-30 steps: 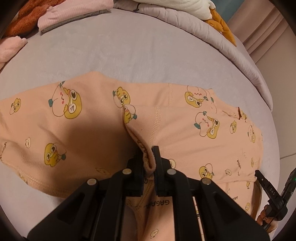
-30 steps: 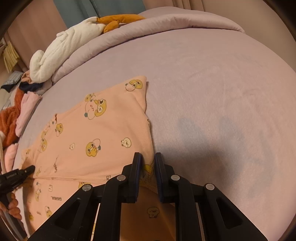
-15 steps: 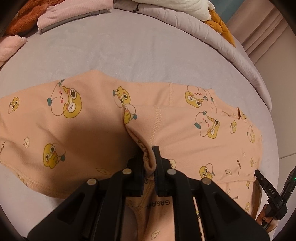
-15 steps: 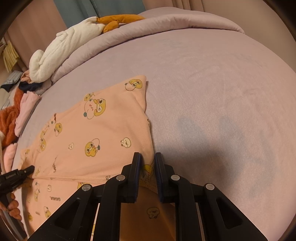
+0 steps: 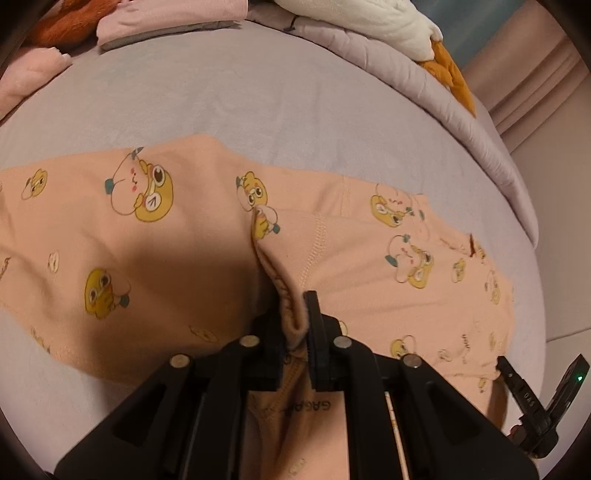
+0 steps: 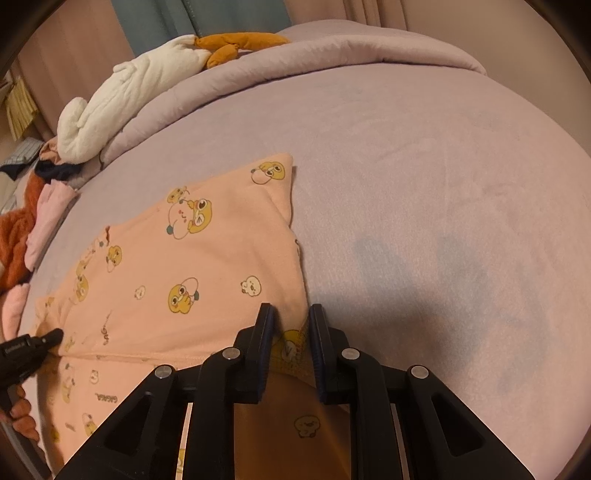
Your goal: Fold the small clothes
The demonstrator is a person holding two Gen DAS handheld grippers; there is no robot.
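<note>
- Fingers of the left gripper (image 5: 295,321) stand close together, pinching a bunched ridge of the peach pyjama garment (image 5: 155,258) between their black pads; the cloth rises into a small peak right at the pinch.
- Fingers of the right gripper (image 6: 291,325) stand a little apart, with the garment's hem corner (image 6: 295,343) lying in the gap; the left pad seems to touch the cloth, but I cannot tell whether the right one does.
- In the left wrist view the garment lies spread across the lilac bedsheet (image 5: 258,92), one panel running left, the other right, with a folded flap and a stitched seam between them just ahead of the pinch.
- Its print is of yellow cartoon ducks and white round faces, with small lettering near the hems.
- In the right wrist view the garment (image 6: 184,258) lies flat to the left of the fingers, its far corner pointing up the bed, and bare sheet (image 6: 424,184) lies to the right.
- At the left edge of that view the other gripper's black tip (image 6: 40,341) touches the cloth, with a hand (image 6: 22,417) below it.
- A lilac quilt (image 6: 332,48) is heaped along the far side, with a white plush toy (image 6: 122,96) with orange parts on it.
- Folded pink clothes (image 5: 166,14) and a rust-coloured fuzzy item (image 6: 14,240) lie at the far left, well apart from the garment.
</note>
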